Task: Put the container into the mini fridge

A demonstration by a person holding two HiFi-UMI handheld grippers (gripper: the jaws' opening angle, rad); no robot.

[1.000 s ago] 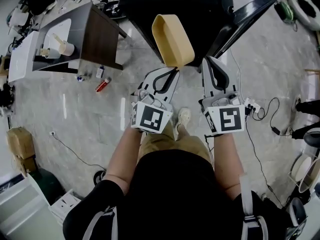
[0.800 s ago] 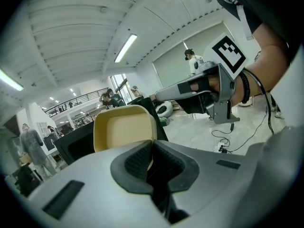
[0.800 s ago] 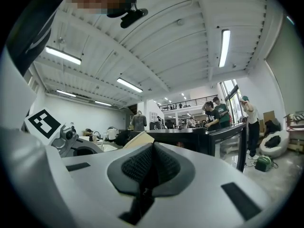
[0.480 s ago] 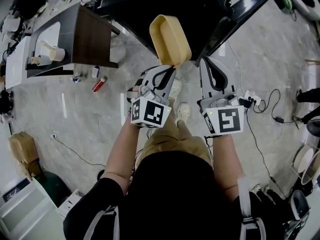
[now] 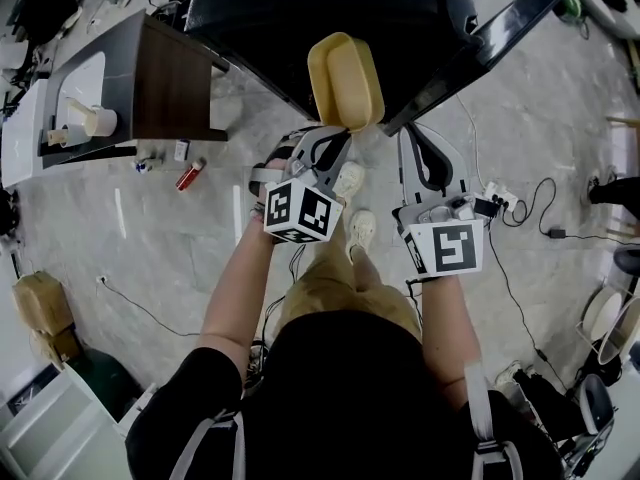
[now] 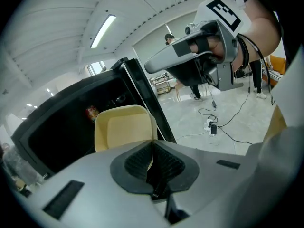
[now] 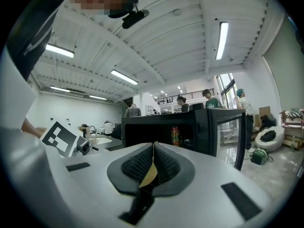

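Note:
A pale yellow tub-shaped container hangs tilted in front of the black mini fridge, whose door stands open to the right. My left gripper is shut on the container's near rim. In the left gripper view the container sits just past the closed pads, before the dark fridge opening. My right gripper hovers beside the container's right corner, jaws shut. The right gripper view faces the fridge, which holds a red can.
A dark side table with a cup stands at the left. A red can lies on the floor near it. A power strip and cables trail at the right. People stand behind the fridge.
The person has stepped toward the fridge. Both grippers and the container have moved nearer to the fridge opening. The left gripper's hold is unchanged.

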